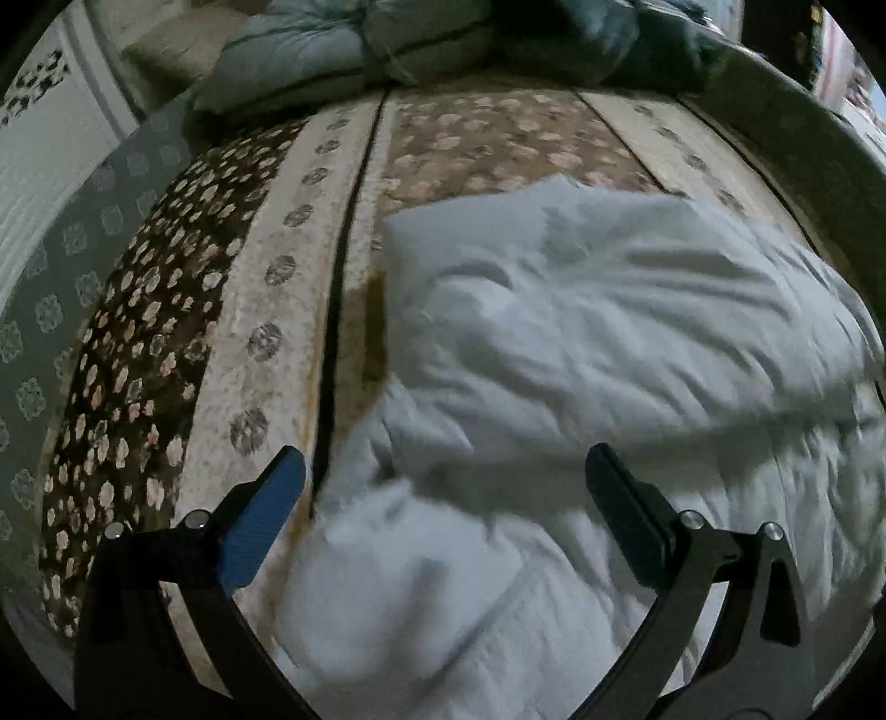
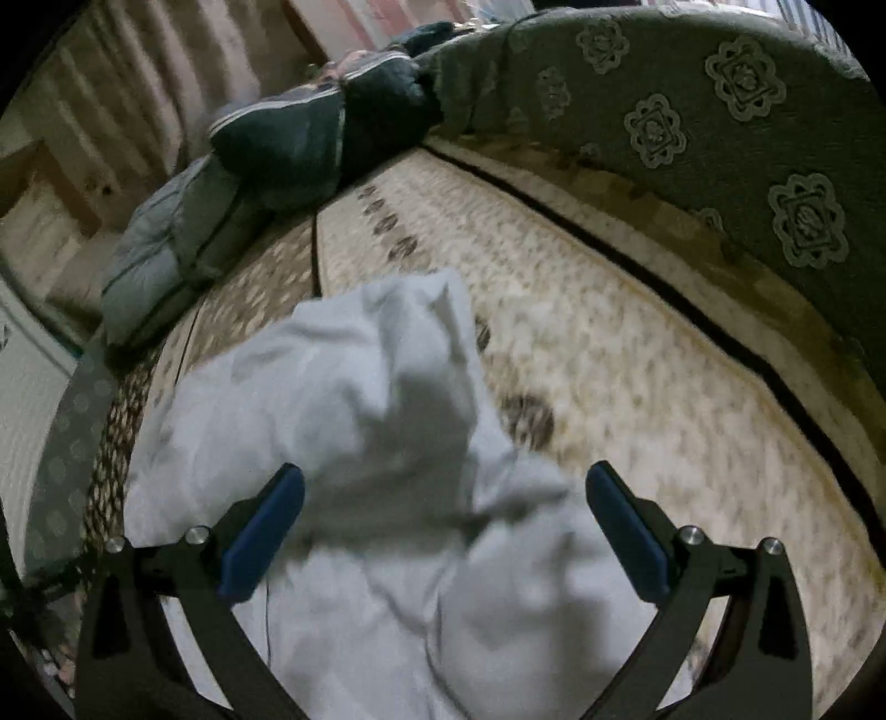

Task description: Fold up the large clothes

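Note:
A large white garment (image 1: 581,343) lies crumpled on a patterned seat cover (image 1: 288,266). It also shows in the right wrist view (image 2: 343,399), bunched into a raised fold. My left gripper (image 1: 443,471) is open and empty, its fingers spread above the near left part of the garment. My right gripper (image 2: 443,487) is open and empty, its fingers spread over the garment's near end. Neither gripper holds cloth.
Grey-blue and dark folded cushions (image 1: 354,50) lie at the far end of the seat, also in the right wrist view (image 2: 232,188). A green backrest with flower medallions (image 2: 720,111) runs along the right. The seat's left edge drops off (image 1: 66,232).

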Demonstrator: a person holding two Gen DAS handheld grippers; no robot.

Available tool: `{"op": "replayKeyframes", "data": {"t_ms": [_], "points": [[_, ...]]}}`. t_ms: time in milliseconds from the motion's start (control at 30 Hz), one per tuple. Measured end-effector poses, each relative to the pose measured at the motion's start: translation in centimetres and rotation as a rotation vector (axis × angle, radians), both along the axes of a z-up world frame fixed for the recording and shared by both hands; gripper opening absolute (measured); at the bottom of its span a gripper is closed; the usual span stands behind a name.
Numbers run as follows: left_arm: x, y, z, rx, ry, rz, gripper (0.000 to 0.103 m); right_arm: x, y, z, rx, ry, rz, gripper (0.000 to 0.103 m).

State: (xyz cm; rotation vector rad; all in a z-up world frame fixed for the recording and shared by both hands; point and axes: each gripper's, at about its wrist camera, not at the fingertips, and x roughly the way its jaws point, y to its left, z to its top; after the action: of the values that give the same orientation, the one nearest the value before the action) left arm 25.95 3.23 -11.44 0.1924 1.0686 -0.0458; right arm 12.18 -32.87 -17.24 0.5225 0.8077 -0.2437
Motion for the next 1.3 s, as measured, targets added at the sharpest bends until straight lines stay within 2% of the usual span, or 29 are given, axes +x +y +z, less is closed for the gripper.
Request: {"op": "replayKeyframes", "data": {"t_ms": [100, 333, 467, 567, 633, 700, 767, 800, 1000, 1133, 1200, 1300], "points": [[-2.4, -1.2, 0.3, 0.020, -0.024, -0.025, 0.100, -1.7, 1.5, 0.1, -0.040, -0.004, 0.029, 0.101], [-6.9, -2.3, 0.3, 0.087, -0.085, -0.047, 0.100, -5.3, 2.9, -0.4, -0.126, 0.002, 0.014, 0.101], [-8.0, -1.5, -0.9, 0.070, -0.058, -0.022, 0.100, -7.0, 3.4, -0.2, -0.205, 0.016, 0.040, 0.101], [-9.3, 0.0, -1.8, 0.037, -0.025, 0.015, 0.100, -8.5, 4.1, 1.1, -0.322, -0.020, 0.051, 0.101], [-10.5, 1.4, -2.1, 0.005, -0.015, 0.034, 0.100, -9.9, 4.9, 2.3, -0.437, -0.050, 0.067, 0.101], [-11.6, 2.6, -2.3, -0.025, -0.016, 0.050, 0.100, -11.1, 5.1, 2.7, -0.512, -0.039, 0.100, 0.101], [-12.7, 4.1, -2.6, -0.033, -0.014, 0.079, 0.100, -12.4, 4.9, 2.5, -0.543, -0.016, 0.113, 0.101], [-13.3, 4.8, -2.7, -0.025, -0.015, 0.097, 0.100, -13.4, 4.6, 2.3, -0.540, -0.015, 0.118, 0.101], [-16.0, 7.5, -2.6, -0.044, -0.064, 0.130, 0.100, -18.7, 0.9, -1.0, -0.344, 0.036, 0.111, 0.101], [-16.8, 7.7, -3.6, -0.076, -0.031, 0.121, 0.100, -21.1, -0.4, -2.0, -0.217, -0.003, 0.104, 0.101], [-17.1, 7.5, -3.9, -0.053, -0.033, 0.116, 0.100, -21.3, -0.7, -2.8, -0.177, 0.003, 0.113, 0.101], [-17.3, 7.4, -4.1, -0.037, -0.038, 0.123, 0.100, -21.2, -0.5, -3.1, -0.176, -0.020, 0.126, 0.101]]}}
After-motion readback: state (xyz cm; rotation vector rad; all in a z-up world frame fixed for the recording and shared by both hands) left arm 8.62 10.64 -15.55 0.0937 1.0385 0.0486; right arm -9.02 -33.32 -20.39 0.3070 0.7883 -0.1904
